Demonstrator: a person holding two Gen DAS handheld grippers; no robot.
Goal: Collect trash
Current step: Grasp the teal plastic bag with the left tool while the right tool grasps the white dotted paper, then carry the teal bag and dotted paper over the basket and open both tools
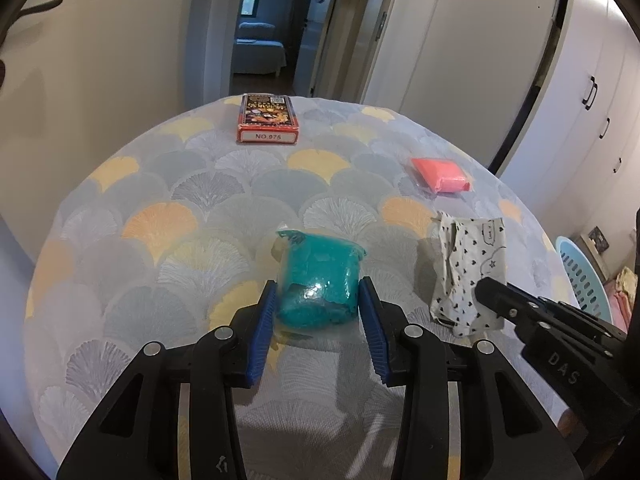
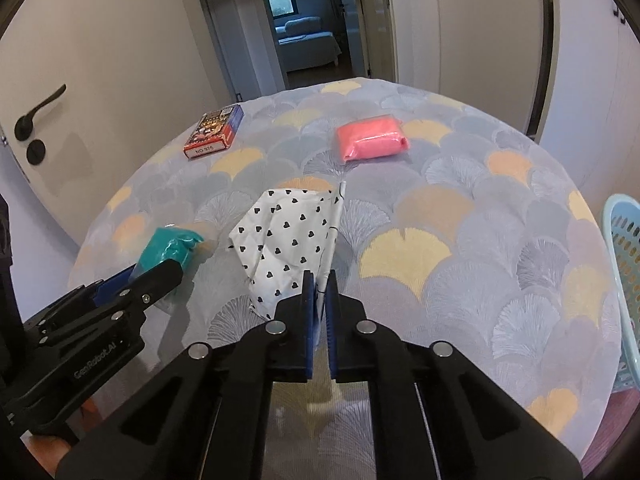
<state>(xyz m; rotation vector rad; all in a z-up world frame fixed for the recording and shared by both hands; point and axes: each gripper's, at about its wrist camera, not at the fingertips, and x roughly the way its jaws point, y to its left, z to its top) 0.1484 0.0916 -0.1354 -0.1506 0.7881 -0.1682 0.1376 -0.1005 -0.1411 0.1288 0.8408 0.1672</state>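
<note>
A teal packet [image 1: 320, 280] lies on the patterned table between the blue pads of my left gripper [image 1: 318, 294]; the pads touch or nearly touch its sides. It also shows in the right wrist view [image 2: 168, 250]. My right gripper [image 2: 319, 284] is shut on the near edge of a white wrapper with black hearts [image 2: 280, 240], which also shows in the left wrist view [image 1: 468, 272]. A pink packet [image 2: 372, 140] [image 1: 440, 174] lies farther back.
A red card box [image 1: 267, 118] [image 2: 214, 132] lies near the table's far edge. A light blue slotted basket [image 2: 624, 272] [image 1: 580, 276] stands beside the table on the right. Doors, a doorway and white cupboards stand behind the round table [image 1: 160, 220].
</note>
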